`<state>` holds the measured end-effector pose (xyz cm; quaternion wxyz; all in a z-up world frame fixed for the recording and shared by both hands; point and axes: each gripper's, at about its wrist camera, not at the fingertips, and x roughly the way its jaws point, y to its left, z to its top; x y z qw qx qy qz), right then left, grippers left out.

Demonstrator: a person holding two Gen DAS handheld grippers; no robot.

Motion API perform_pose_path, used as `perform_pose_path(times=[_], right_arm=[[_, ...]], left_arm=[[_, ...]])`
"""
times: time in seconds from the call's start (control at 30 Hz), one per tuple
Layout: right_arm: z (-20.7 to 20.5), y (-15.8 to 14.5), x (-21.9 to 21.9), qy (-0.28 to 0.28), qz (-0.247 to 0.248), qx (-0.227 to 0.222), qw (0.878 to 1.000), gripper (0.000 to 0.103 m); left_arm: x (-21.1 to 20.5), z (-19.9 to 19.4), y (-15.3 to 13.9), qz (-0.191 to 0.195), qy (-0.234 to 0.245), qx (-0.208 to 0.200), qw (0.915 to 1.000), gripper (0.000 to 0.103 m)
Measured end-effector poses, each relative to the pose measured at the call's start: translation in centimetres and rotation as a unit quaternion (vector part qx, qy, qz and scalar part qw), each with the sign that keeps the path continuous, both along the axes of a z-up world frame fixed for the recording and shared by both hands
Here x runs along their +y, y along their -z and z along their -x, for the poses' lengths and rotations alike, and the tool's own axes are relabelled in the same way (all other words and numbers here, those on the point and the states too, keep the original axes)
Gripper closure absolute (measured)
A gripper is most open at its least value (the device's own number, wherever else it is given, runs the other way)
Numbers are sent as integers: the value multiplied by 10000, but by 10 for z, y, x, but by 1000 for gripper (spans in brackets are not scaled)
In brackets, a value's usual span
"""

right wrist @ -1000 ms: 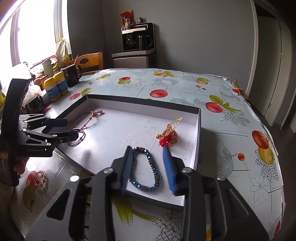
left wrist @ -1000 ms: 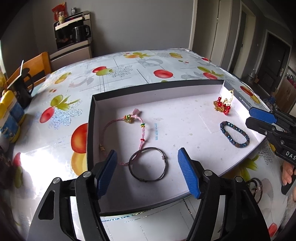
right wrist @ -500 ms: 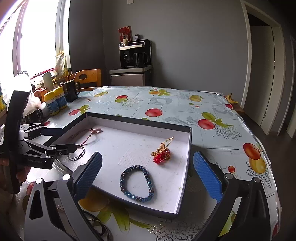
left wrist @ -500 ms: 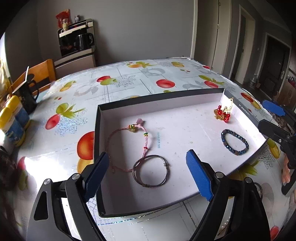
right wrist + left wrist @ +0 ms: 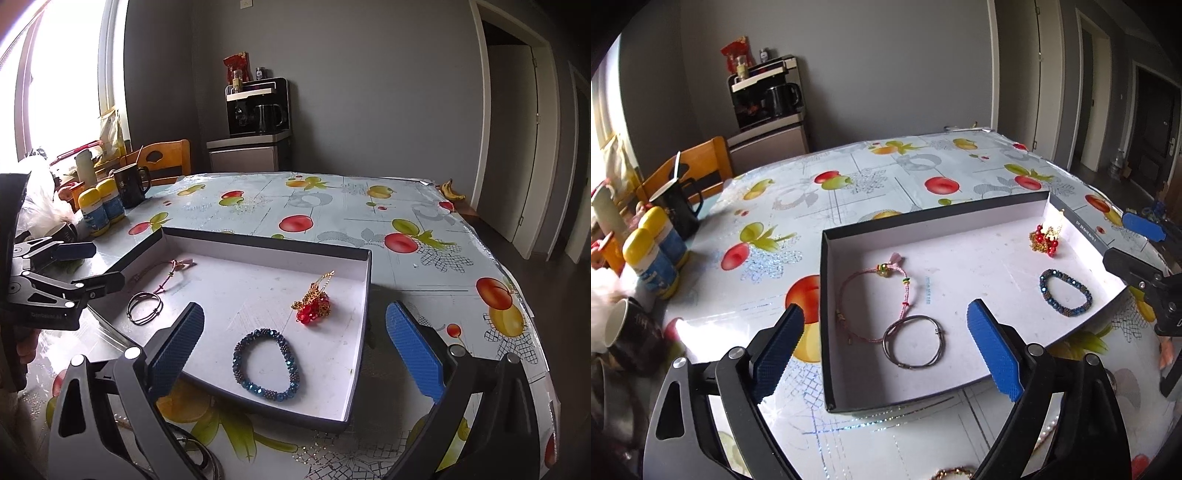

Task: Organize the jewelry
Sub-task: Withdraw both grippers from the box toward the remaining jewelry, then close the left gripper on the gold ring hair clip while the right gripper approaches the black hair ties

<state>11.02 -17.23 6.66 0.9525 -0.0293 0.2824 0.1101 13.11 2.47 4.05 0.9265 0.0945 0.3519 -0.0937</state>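
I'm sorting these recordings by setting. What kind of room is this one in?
Most likely a home dining room or kitchen corner. A table with a fruit-print oilcloth fills the view, a coffee machine stands on a small cabinet by the grey wall, and a wooden chair and a black mug are at the far side.

**Layout of Tray and Table**

The tray (image 5: 827, 317) rests on the table (image 5: 886, 173). Inside it, seen from the left wrist, the cord bracelet (image 5: 875, 295) lies at the left, with the wire bangle (image 5: 913, 347) in front of it and overlapping its near end. The bead bracelet (image 5: 1065, 297) lies at the right, well apart from both. The charm cluster (image 5: 1044, 242) lies behind the bead bracelet, near the far right corner. On the table left of the tray stand two bottles (image 5: 655, 254), with a mug (image 5: 677, 206) behind them.
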Motion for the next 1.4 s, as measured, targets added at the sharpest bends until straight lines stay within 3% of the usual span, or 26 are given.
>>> perform_pose_path(times=[0.17,0.4,0.57,0.7,0.93,1.4], right_arm=[[26,-19,0,-80,124,-87,9999,6],[60,-25,-1,-181,268,-93,9994,6],[79,-12,-1,-287,281,72,9992,6],[87,8,2,-354,271,446,9980,6],[93,35,23,-784,493,884,9918,6],[87,51,43,-985,881,1114,9849,10]], left_arm=[[14,27,-17,-37,-106,-232,9997,10],[37,60,-26,164,-109,-200,9996,7],[38,82,-4,196,78,123,9997,7],[31,94,17,14,229,268,9994,7],[19,93,42,-21,433,594,9973,7],[8,98,56,-31,778,851,9933,7]])
